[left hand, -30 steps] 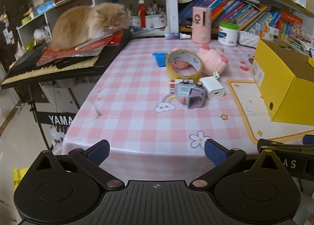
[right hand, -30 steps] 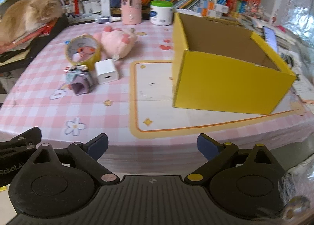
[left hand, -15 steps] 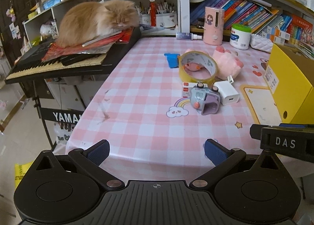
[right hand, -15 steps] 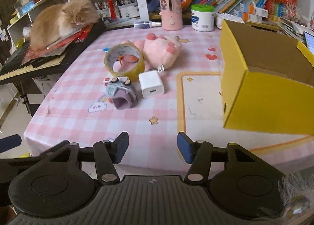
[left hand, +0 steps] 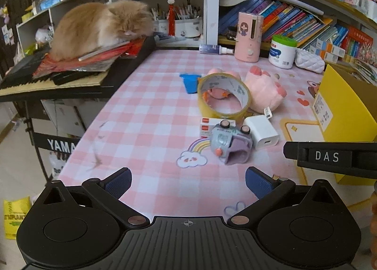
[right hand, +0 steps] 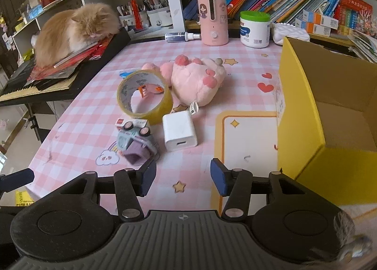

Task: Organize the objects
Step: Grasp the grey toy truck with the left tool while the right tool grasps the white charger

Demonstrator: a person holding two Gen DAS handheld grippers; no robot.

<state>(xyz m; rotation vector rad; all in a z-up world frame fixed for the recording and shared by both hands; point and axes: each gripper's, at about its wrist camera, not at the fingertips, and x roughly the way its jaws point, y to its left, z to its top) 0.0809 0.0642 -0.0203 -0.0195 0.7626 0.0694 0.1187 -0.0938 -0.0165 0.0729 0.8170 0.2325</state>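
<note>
Small items lie together on the pink checked table (left hand: pixel 146 114): a yellow tape roll (left hand: pixel 222 95) (right hand: pixel 143 96) with an orange clip (right hand: pixel 150 89) inside it, a pink plush paw (left hand: pixel 265 92) (right hand: pixel 198 81), a white charger (left hand: pixel 261 132) (right hand: pixel 179 133), a purple toy car (left hand: pixel 229 143) (right hand: pixel 136 143) and a small red-white box (left hand: pixel 207 126). An open yellow box (right hand: pixel 329 128) (left hand: pixel 341 109) stands to their right. My left gripper (left hand: pixel 187 181) is open wide over the table's near edge. My right gripper (right hand: pixel 182 179) hovers just short of the charger, its jaws closing with nothing between them.
A ginger cat (left hand: pixel 99 24) lies on papers on a keyboard (left hand: pixel 59 83) at the table's left. A pink humidifier (left hand: pixel 249 36), a white jar (left hand: pixel 282 51) and a spray bottle (left hand: pixel 215 48) stand at the back before bookshelves. A blue piece (left hand: pixel 189 82) lies behind the tape.
Both grippers have moved forward over the table toward the small items. The right gripper's jaws have narrowed from wide apart, and its view has swung left from the yellow box.
</note>
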